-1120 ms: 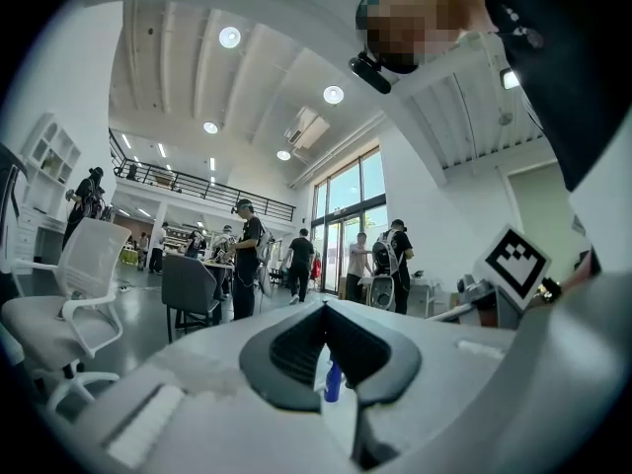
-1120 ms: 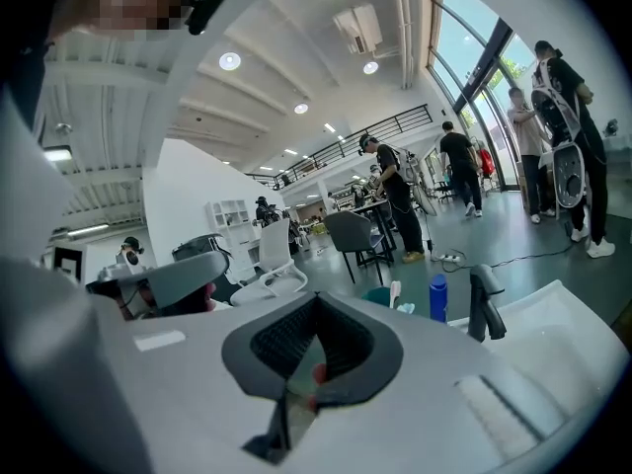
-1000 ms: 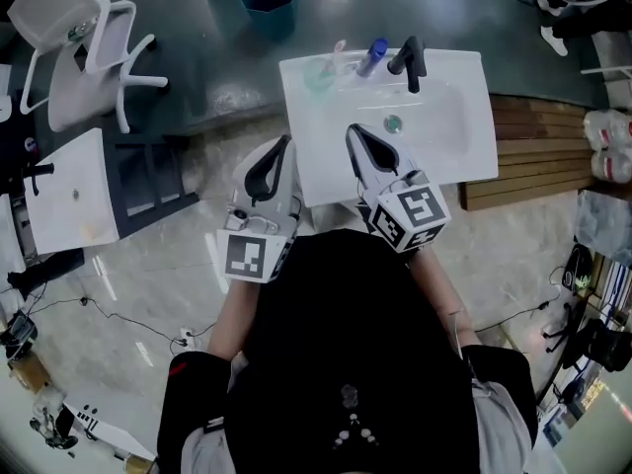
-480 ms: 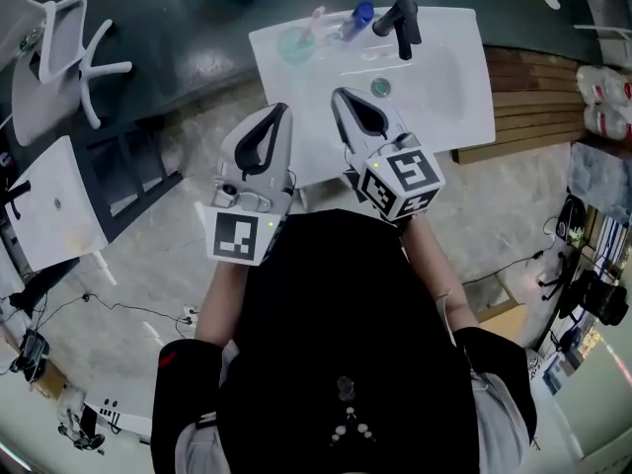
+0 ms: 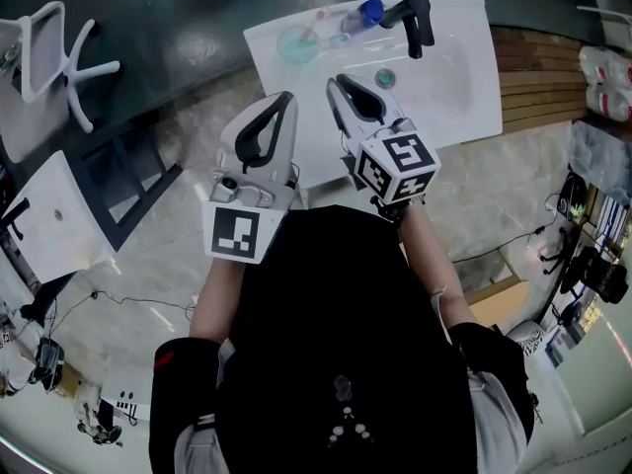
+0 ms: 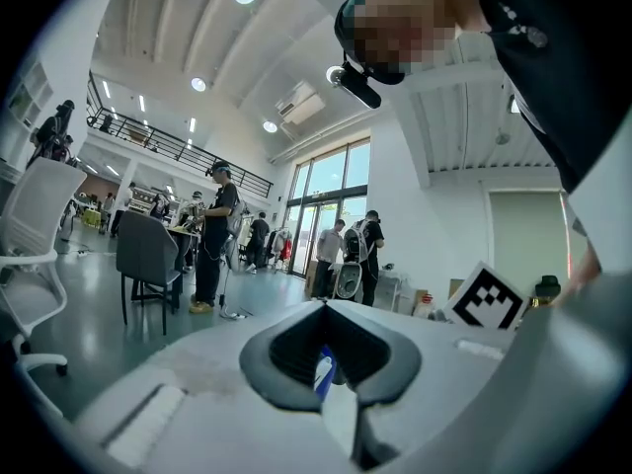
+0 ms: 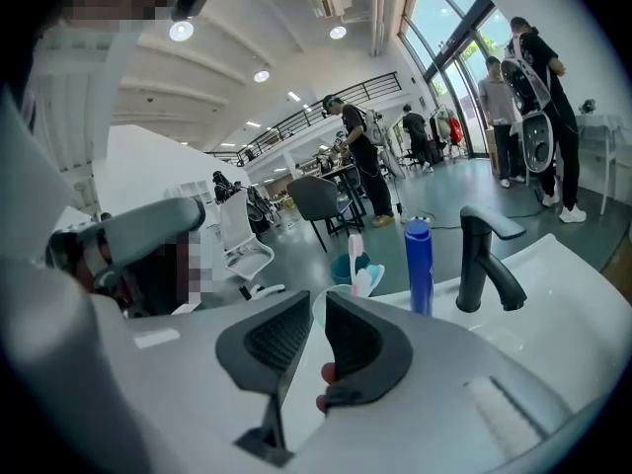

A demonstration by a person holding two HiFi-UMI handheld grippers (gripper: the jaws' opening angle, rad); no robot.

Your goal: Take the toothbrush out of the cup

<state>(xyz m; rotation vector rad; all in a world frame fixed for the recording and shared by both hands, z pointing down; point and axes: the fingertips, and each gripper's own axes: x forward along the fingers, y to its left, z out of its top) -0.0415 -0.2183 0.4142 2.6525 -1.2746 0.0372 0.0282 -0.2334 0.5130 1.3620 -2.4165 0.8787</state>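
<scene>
A pale teal cup stands on the back left corner of the white sink, with a pink toothbrush sticking out of it. In the right gripper view the toothbrush rises just beyond the jaw tips and the cup shows between them. My right gripper hangs over the basin's front left, short of the cup. Its jaws have just been opening and are open by a narrow gap with nothing between them. My left gripper is shut and empty, level with the sink's left front edge.
A blue bottle and a black faucet stand along the sink's back edge, right of the cup. The drain lies mid-basin. Wooden decking is to the right; a white chair and another white basin are to the left.
Both grippers have moved forward toward the sink. The right one's tips now reach over the basin, nearer the cup. The left one's tips have come level with the sink's front corner.
</scene>
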